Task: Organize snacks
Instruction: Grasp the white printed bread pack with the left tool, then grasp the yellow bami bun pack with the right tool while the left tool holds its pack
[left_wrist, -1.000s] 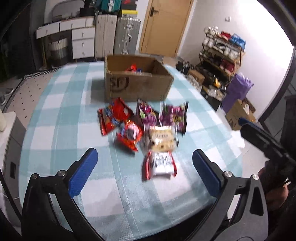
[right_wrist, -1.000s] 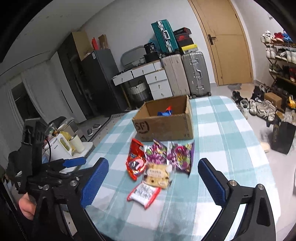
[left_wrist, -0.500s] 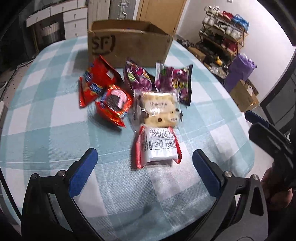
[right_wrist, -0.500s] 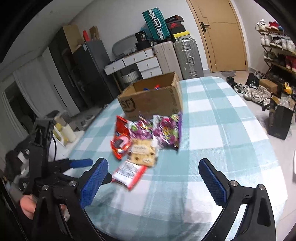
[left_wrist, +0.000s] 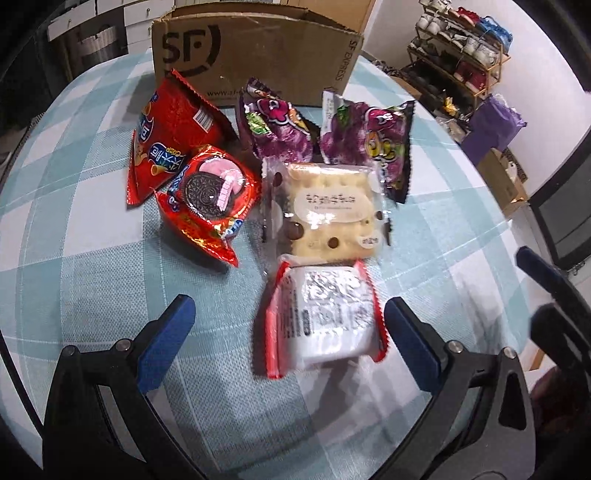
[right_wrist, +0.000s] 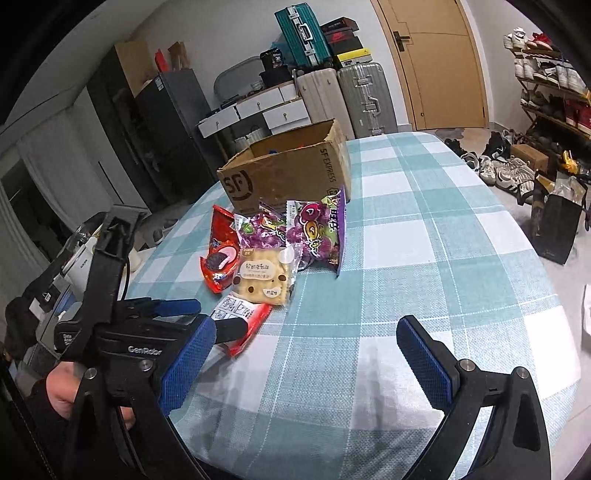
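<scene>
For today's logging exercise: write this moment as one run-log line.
left tool: open, around red-edged packet | right tool: open, empty | five other snacks on table | box: open

Indoor light, moderate; brighter at right of left wrist view. Glare on red-white packet (left_wrist: 325, 317), which is motion-blurred. Soft shadows under snacks on tablecloth (right_wrist: 424, 258). Heavy fisheye bending, dark vignette at corners, both views.

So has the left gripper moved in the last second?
Yes. The left gripper has advanced toward the cardboard box, which looms larger, and its open fingers now flank the red-edged white packet.
</scene>
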